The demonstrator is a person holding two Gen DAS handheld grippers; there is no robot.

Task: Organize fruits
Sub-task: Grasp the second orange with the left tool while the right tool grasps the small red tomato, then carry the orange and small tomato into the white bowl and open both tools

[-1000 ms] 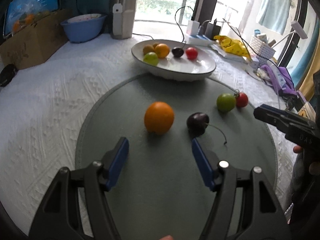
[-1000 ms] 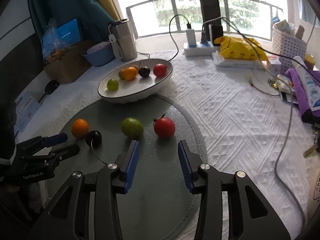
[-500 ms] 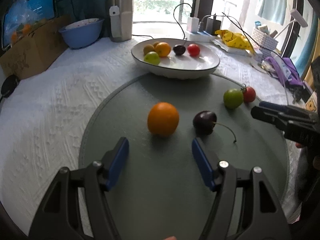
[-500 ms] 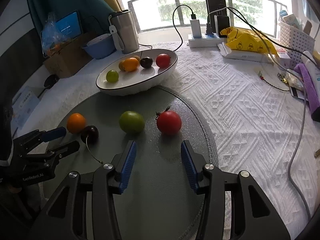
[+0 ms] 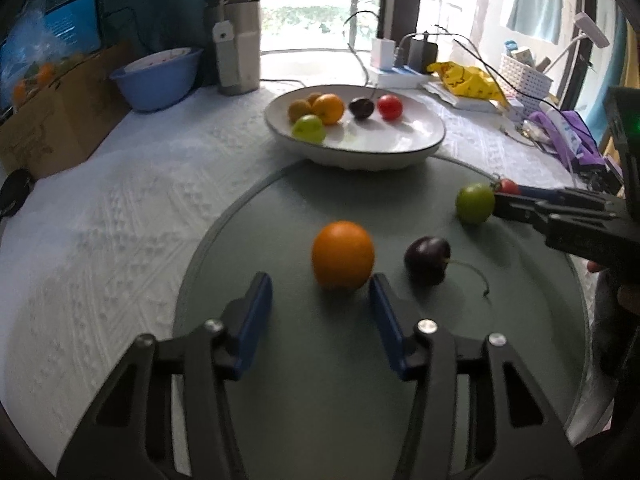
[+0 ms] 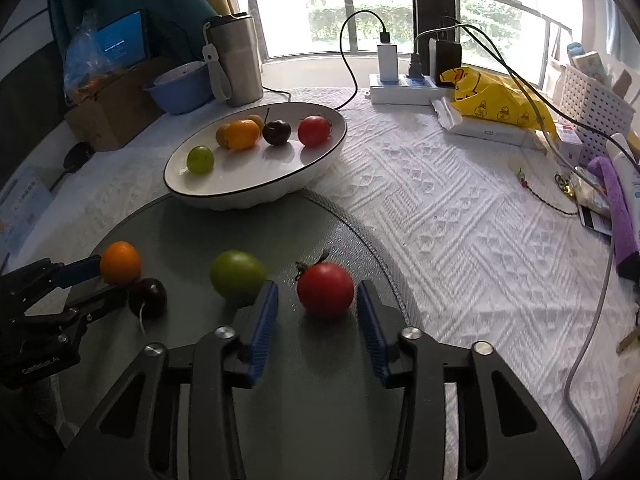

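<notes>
White tablecloth (image 6: 460, 216) all around, and on it the round grey mat (image 5: 352, 380) filling the lower half of both views. At the mat's far edge sits the white bowl (image 6: 316, 176), upper centre, already carrying five fruits. Four more are loose on the mat.

Left gripper (image 5: 320, 300) low in its own view, jaws closing – the orange (image 5: 343, 255) sits just ahead of the blue pads, a touch right of their midline, with the right pad almost at its skin. Not gripped yet; the pads don't press on it. The dark cherry (image 5: 427, 260) lies just right of it, stem trailing toward the lower right, close enough to get nudged.

Right gripper (image 6: 316, 304), jaws closing too, with the red tomato (image 6: 325, 287) square between the pads, gaps showing on both sides. The green tomato (image 6: 238, 278) rests just outside the left pad.

So each hand is nearest its own fruit – round things, no long axis to fuss over. The bowl lies straight ahead and up-frame.
</notes>
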